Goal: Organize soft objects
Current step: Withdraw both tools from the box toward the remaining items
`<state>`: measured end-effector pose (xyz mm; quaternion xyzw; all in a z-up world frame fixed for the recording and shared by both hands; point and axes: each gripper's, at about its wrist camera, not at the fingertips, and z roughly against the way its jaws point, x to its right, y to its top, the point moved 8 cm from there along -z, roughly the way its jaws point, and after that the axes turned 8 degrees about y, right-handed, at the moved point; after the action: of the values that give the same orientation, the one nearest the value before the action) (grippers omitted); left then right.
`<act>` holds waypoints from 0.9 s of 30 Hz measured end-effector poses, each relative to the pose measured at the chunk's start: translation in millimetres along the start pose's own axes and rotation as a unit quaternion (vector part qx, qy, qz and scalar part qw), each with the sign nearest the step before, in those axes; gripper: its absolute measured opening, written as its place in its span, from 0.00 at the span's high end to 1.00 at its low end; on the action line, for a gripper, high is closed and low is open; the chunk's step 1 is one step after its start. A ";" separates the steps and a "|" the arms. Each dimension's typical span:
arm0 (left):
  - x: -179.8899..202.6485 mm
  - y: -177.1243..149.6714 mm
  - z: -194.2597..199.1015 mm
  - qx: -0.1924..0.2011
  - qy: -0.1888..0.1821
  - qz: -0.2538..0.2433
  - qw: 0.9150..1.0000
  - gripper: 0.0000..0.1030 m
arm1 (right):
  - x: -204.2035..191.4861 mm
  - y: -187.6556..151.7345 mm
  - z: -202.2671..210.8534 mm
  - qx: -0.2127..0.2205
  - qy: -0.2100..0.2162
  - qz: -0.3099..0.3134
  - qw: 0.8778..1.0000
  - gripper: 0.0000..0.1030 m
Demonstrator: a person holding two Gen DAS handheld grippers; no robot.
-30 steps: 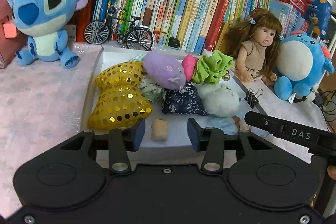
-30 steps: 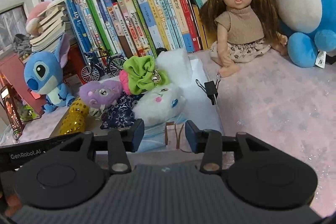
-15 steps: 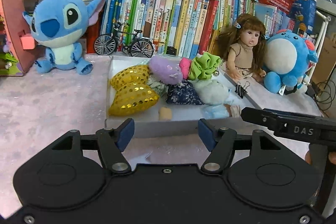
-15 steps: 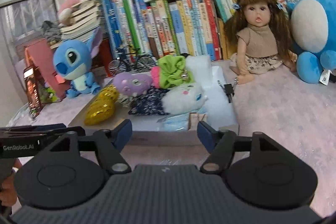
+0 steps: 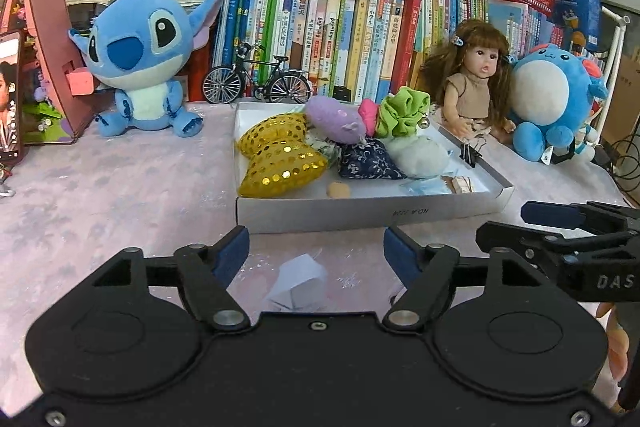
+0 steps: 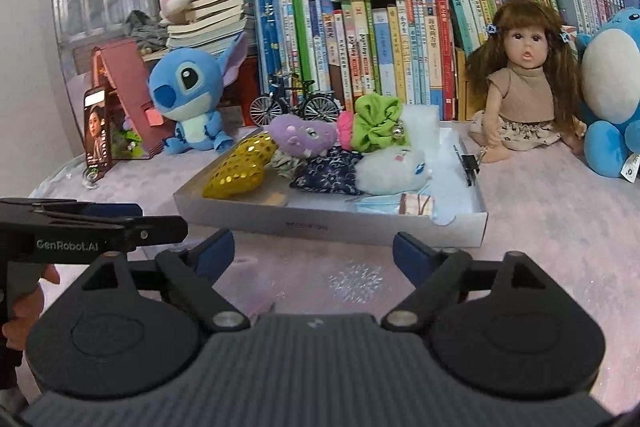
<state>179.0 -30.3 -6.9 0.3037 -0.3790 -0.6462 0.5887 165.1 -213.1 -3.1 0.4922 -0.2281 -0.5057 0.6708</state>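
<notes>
Facing the tray's near wall [image 5: 372, 215] (bare tabletop [image 5: 120, 195] beside) — jaws apart.

The left hand-held gripper [image 6: 116, 223] reads "GenRobot.AI" (right one [image 5: 560, 223]: "DAS").

Your left wrist camera sits just behind the left claw [image 5: 316, 251], low over the desk [image 5: 120, 195], facing the white tray [image 5: 372, 213] head-on from near. Your right wrist camera looks along the right claw [image 6: 314, 253] at the same tray [image 6: 328, 223] from slightly to its right. Both views share the tray, the bookshelf [image 5: 340, 27] [image 6: 380, 39], the Stitch plush [image 5: 140, 67] [image 6: 192, 95] and the doll [image 5: 476, 83] [image 6: 524, 83]. Each view catches the other claw at its edge.
</notes>
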 end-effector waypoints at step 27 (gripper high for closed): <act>-23.6 -25.7 -9.3 -0.013 0.021 0.017 1.000 0.20 | -52.0 -35.7 -7.6 -0.032 0.046 0.092 0.994 0.00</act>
<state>176.1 -7.6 -34.9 0.3028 -0.3635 -0.6344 0.6113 135.1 -163.0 -28.1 0.4700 -0.2251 -0.4263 0.7394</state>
